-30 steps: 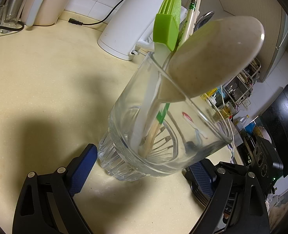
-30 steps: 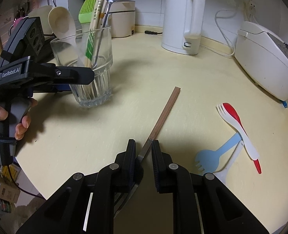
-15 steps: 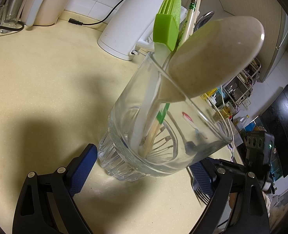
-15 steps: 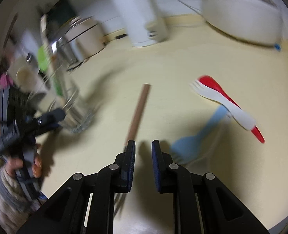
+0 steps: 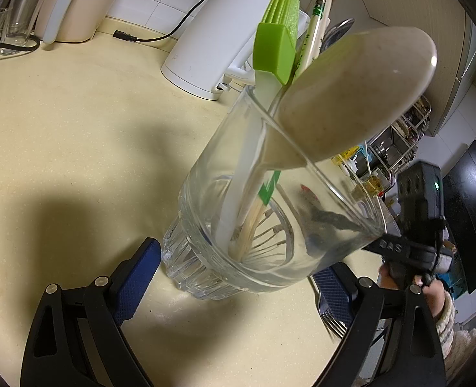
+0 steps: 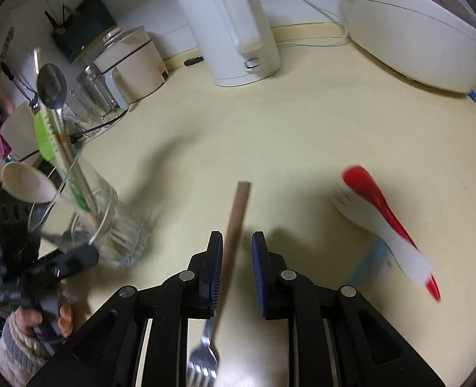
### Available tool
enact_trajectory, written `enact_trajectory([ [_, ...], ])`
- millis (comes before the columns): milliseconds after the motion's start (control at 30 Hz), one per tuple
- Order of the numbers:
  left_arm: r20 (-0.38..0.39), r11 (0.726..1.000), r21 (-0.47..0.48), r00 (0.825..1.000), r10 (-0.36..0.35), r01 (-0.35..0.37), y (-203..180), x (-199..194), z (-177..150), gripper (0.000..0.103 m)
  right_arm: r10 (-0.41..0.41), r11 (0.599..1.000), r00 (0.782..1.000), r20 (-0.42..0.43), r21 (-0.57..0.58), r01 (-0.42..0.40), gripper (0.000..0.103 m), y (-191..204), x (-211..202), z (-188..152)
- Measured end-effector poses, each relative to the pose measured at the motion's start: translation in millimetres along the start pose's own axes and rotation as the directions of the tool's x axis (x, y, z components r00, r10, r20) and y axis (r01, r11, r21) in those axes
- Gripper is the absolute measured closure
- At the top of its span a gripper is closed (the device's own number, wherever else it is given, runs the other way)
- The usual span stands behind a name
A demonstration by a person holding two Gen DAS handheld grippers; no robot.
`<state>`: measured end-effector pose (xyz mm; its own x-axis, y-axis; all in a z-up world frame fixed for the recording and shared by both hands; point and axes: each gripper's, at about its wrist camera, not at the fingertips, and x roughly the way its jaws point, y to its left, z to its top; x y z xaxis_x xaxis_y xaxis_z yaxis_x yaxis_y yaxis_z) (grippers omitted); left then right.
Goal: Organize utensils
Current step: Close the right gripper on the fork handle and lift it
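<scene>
A clear ribbed glass stands on the cream counter and holds a wooden spoon, a green silicone brush, chopsticks and a metal spoon. My left gripper has its blue pads against the glass's lower sides. A fork with a wooden handle lies between the jaws of my right gripper, tines towards the camera. Those jaws are opening; the handle leans on the left pad with a gap to the right one. In the left wrist view the right gripper hangs just right of the glass.
A red-and-white spork and a blurred blue fork lie on the counter to the right. A white kettle, a rice cooker and a beige appliance stand along the back wall. The counter edge runs near the glass.
The right gripper has rolled and swung left with the fork, coming into the left wrist view beside the glass. Its jaws stand wider apart. The left gripper and the glass have stayed put.
</scene>
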<state>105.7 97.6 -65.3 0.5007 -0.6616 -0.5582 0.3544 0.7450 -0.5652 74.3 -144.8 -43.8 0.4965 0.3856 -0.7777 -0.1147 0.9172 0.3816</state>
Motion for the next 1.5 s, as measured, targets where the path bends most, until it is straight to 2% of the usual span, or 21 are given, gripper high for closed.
enact_trajectory([
  [200, 0.000, 1.000, 0.000, 1.000, 0.000, 0.000, 0.0, 0.0, 0.0, 0.009, -0.057, 0.997, 0.998, -0.024, -0.057, 0.056, 0.084, 17.0, 26.1, 15.1],
  [333, 0.000, 1.000, 0.000, 1.000, 0.000, 0.000, 0.3, -0.4, -0.1, 0.009, -0.139, 0.987, 0.990, -0.029, -0.086, 0.136, 0.085, 19.9, 39.0, 19.4],
  [400, 0.000, 1.000, 0.000, 1.000, 0.000, 0.000, 0.0, 0.0, 0.0, 0.009, -0.143, 0.985, 0.989, -0.035, -0.101, 0.139, 0.084, 19.1, 44.3, 20.1],
  [633, 0.000, 1.000, 0.000, 1.000, 0.000, 0.000, 0.1, 0.0, 0.0, 0.009, -0.203, 0.950, 0.979, 0.013, -0.240, 0.200, 0.084, 36.6, 50.8, 14.3],
  [900, 0.000, 1.000, 0.000, 1.000, 0.000, 0.000, 0.1, 0.0, 0.0, 0.009, -0.197, 0.945, 0.979, 0.054, -0.256, 0.204, 0.083, 36.3, 51.8, 10.7],
  [1133, 0.000, 1.000, 0.000, 1.000, 0.000, 0.000, 0.2, -0.1, 0.0, 0.009, -0.198, 0.941, 0.979, 0.055, -0.269, 0.205, 0.084, 39.5, 53.1, 12.8],
  [1233, 0.000, 1.000, 0.000, 1.000, 0.000, 0.000, 0.1, 0.0, 0.0, 0.009, -0.181, 0.946, 0.982, 0.051, -0.265, 0.188, 0.089, 39.4, 53.0, 13.3],
  [1500, 0.000, 1.000, 0.000, 1.000, 0.000, 0.000, 0.2, -0.1, 0.0, 0.009, -0.149, 0.960, 0.988, 0.046, -0.231, 0.156, 0.092, 32.9, 51.7, 13.5],
])
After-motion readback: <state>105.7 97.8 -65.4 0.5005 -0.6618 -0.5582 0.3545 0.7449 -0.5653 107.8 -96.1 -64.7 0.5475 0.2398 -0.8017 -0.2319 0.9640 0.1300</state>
